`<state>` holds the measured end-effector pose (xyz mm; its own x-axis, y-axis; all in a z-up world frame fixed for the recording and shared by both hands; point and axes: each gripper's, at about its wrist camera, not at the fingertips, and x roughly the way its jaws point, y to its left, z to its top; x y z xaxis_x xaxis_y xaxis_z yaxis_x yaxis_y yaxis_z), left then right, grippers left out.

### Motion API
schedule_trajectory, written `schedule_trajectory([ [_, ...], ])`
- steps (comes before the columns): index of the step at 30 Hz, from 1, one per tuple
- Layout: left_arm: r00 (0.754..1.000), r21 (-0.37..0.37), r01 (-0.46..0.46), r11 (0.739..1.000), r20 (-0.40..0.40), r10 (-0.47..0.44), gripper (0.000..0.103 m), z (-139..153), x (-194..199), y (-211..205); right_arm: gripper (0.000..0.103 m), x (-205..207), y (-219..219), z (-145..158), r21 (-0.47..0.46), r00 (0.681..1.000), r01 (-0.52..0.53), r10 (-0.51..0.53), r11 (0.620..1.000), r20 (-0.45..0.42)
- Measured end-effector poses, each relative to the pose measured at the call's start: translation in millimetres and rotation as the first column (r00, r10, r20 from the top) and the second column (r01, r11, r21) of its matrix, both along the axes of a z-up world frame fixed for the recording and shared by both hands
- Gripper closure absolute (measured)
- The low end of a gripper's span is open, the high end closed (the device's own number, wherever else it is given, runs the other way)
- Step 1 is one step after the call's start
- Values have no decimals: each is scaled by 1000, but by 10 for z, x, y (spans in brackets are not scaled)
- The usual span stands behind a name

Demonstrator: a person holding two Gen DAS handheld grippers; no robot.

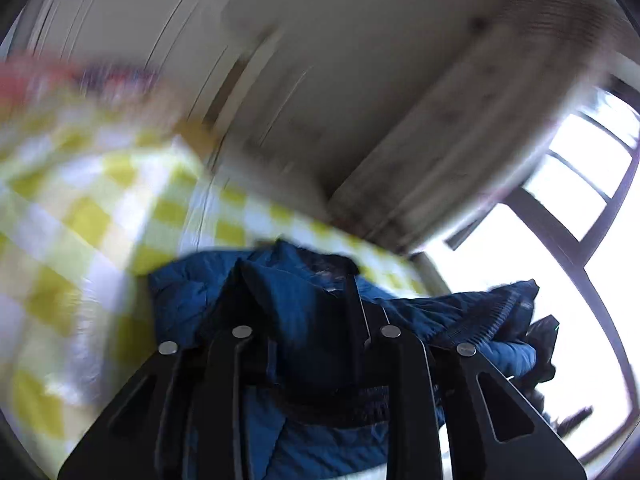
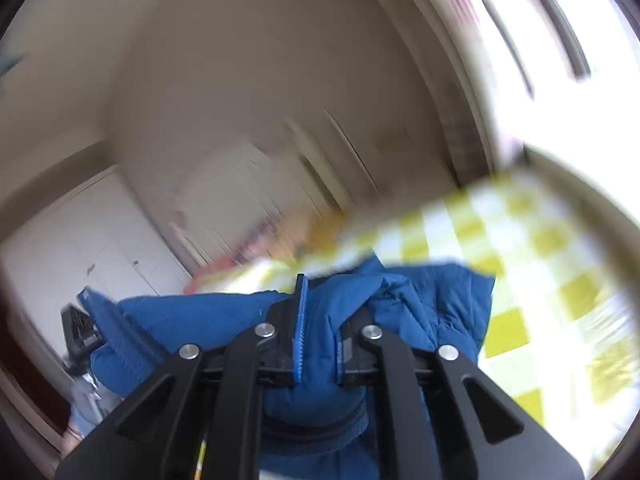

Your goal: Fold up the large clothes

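The left gripper (image 1: 300, 292) is clamped on a bunched fold of the blue padded jacket (image 1: 304, 296), whose dark ribbed hem trails off toward 3 o'clock in the left wrist view. The right gripper (image 2: 324, 312) is likewise closed tight on the jacket (image 2: 208, 316), blue fabric squeezed between its blue-toothed fingers (image 2: 300, 332) and bulging out on both sides. The jacket hangs from the two grippers above a bed spread with a yellow-and-white checked sheet (image 1: 80, 208), which fills the 9 o'clock side of the left view and the 3 o'clock side of the right view (image 2: 520, 248). Beyond the bed, at 12 o'clock, stand pale wardrobe doors (image 1: 280, 80), heavily blurred. A bright window with dark bars (image 1: 576, 184) glares at 3 o'clock in the left view, beside a wooden panel (image 1: 480, 120). In the right view a white door (image 2: 80, 248) sits at 9 o'clock, and a blurred red and orange heap (image 2: 280, 240) lies at the far edge of the bed.
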<state>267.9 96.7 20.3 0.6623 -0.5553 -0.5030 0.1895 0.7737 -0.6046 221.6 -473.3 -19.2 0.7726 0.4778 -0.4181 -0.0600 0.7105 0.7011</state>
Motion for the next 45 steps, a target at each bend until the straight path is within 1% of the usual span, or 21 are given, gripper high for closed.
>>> schedule_trajectory([
  [2, 995, -15, -13, 1000, -102, 12, 78, -303, 372, 46, 72, 445, -179, -440, 119, 988, 49, -30, 992, -151],
  [3, 987, -24, -19, 1000, -159, 15, 77, -492, 595, 71, 38, 531, -213, -547, 150, 987, 49, -25, 987, -159],
  [4, 982, -26, -19, 999, -187, 14, 68, -589, 693, 92, 8, 609, -254, -654, 182, 988, 43, -15, 982, -156],
  [5, 975, -20, -17, 1000, -224, 12, 39, -731, 838, 121, 5, 656, -317, -751, 201, 988, 53, -22, 978, -153],
  [7, 979, 24, -33, 999, -200, 38, 4, -833, 940, 184, 6, 647, -400, -841, 207, 988, 55, -24, 977, -154],
  [10, 987, 153, -91, 984, -121, 110, 4, -746, 1045, 314, 7, 679, -581, -804, 31, 982, 112, -105, 993, -158],
  [13, 992, 118, -10, 993, -123, 24, 4, -766, 1153, 352, 7, 861, -652, -734, -126, 981, 76, -97, 989, -167],
  [19, 954, 229, 195, 954, -270, -130, 4, -1141, 1294, -25, 7, 1338, -292, -742, -283, 976, -112, 52, 953, -214],
  [22, 935, 197, 216, 956, -322, -145, 6, -1324, 1392, -56, 7, 1542, -69, -775, -318, 967, -175, 100, 932, -236],
  [23, 938, 184, 207, 961, -317, -141, 17, -1333, 1394, -36, 10, 1583, -5, -793, -325, 963, -195, 117, 925, -243],
  [24, 944, 163, 188, 968, -301, -133, 31, -1332, 1392, -2, 31, 1608, 78, -828, -353, 961, -213, 131, 911, -242],
  [25, 951, 141, 178, 974, -280, -133, 62, -1309, 1371, 25, 54, 1564, 165, -813, -406, 963, -213, 121, 889, -239],
  [26, 959, 151, 166, 975, -253, -124, 75, -1264, 1337, 40, 62, 1500, 232, -791, -451, 970, -209, 125, 868, -208],
  [27, 974, 183, 160, 970, -189, -125, 80, -1139, 1230, 21, 81, 1421, 266, -733, -465, 976, -201, 134, 862, -173],
  [28, 980, 204, 158, 966, -155, -127, 87, -1033, 1146, -14, 85, 1285, 302, -615, -484, 982, -183, 139, 856, -126],
  [31, 989, 256, 147, 955, -18, -148, 88, -515, 826, -126, 87, 907, 364, -169, -531, 989, -122, 150, 839, 9],
  [36, 996, 311, 92, 946, -8, -94, 88, 34, 1237, -300, 86, 1121, 211, 519, -547, 994, -25, 78, 837, 75],
  [39, 997, 364, 47, 930, -74, -21, 87, -137, 1670, -381, 86, 1684, 129, 312, -514, 1000, -12, 3, 858, -19],
  [42, 981, 504, 39, 863, -185, 64, 87, -767, 1976, -545, 84, 2155, 253, -346, -540, 980, -50, -63, 840, -189],
  [43, 969, 552, 48, 833, -227, 94, 79, -1060, 2001, -593, 80, 2231, 298, -592, -549, 966, -73, -77, 833, -245],
  [45, 969, 559, 33, 829, -222, 111, 62, -1348, 1939, -589, 63, 2266, 376, -1013, -565, 953, -88, -95, 820, -287],
])
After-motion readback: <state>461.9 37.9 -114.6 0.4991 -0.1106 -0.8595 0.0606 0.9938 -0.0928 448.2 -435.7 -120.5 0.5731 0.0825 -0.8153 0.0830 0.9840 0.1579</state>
